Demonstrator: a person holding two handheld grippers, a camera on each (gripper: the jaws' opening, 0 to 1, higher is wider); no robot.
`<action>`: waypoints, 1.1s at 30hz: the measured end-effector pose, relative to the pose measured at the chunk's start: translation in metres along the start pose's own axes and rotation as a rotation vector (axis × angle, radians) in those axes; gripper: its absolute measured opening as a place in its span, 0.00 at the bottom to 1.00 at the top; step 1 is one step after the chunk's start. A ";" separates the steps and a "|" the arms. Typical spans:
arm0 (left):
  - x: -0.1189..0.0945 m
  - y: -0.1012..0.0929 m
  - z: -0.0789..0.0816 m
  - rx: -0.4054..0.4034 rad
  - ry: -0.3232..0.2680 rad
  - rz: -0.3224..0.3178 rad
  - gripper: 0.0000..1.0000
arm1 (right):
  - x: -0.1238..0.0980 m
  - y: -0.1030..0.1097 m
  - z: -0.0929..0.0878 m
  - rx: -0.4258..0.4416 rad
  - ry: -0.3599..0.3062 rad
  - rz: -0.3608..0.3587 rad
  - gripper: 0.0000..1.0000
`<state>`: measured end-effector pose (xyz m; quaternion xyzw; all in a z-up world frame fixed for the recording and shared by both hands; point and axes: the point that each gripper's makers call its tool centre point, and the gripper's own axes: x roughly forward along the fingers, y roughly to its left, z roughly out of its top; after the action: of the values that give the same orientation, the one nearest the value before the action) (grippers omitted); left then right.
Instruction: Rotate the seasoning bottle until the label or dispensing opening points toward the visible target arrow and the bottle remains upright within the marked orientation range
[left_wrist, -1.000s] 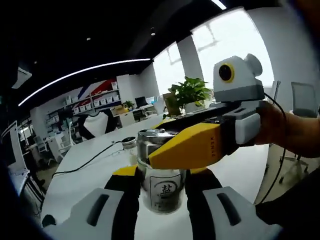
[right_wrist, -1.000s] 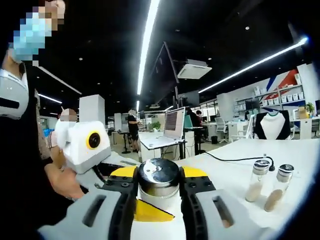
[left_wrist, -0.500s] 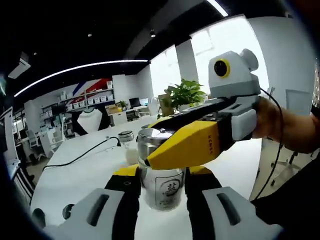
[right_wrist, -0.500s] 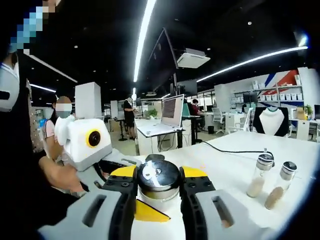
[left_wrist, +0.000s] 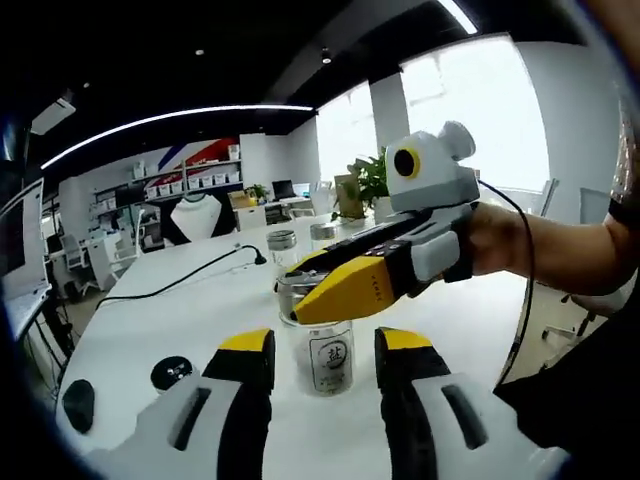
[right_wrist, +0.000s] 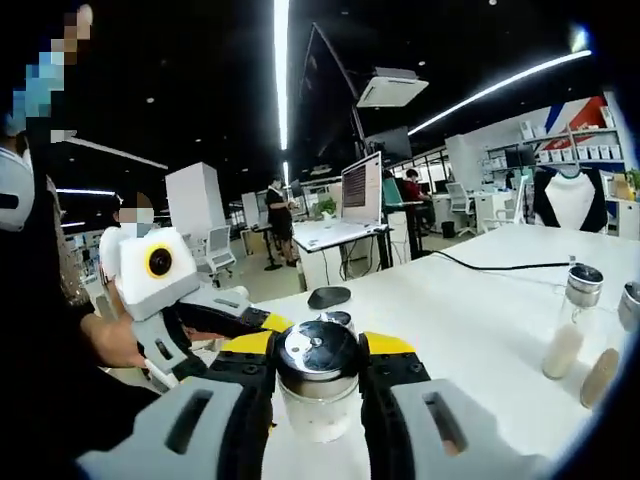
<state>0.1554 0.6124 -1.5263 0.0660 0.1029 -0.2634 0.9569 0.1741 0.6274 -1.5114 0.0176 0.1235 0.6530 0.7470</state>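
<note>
Two grippers work one seasoning bottle (left_wrist: 326, 350) on a white table (left_wrist: 160, 320), and the change within the last second is plain: the left gripper (left_wrist: 323, 365), whose yellow-tipped jaws closely flanked the glass a second ago, now stands back from it with jaws parted and a clear gap on either side of the jar. The right gripper (right_wrist: 318, 372) keeps its hold, its jaws closed on the bottle just under the metal cap (right_wrist: 317, 350); in the left gripper view it reaches in from the right, clamped across the top of the jar. The bottle stands upright on the table, its printed label (left_wrist: 330, 354) turned toward the left gripper's camera. Whether that facing matches the target cannot be told, since no arrow or marked range can be made out on the tabletop. Two other shakers (right_wrist: 573, 318) stand well apart from the jar toward the right edge of the right gripper view, and a black cable (left_wrist: 170, 290) trails across the table beyond. The release by the left gripper suggests the turn is at or near its end, with the right gripper alone steadying the bottle; letting go without tipping it is likely what remains.
</note>
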 end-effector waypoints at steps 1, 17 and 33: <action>-0.006 0.003 -0.004 -0.011 0.006 0.011 0.46 | 0.006 -0.002 -0.004 -0.007 0.005 0.007 0.29; -0.044 0.035 -0.016 -0.064 0.015 0.118 0.46 | 0.057 -0.023 -0.036 -0.091 0.095 0.055 0.29; -0.040 0.038 -0.010 -0.064 0.015 0.124 0.46 | 0.059 -0.025 -0.040 -0.171 0.106 0.095 0.30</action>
<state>0.1403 0.6661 -1.5238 0.0437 0.1142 -0.1996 0.9722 0.1968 0.6766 -1.5642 -0.0747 0.1057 0.6957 0.7065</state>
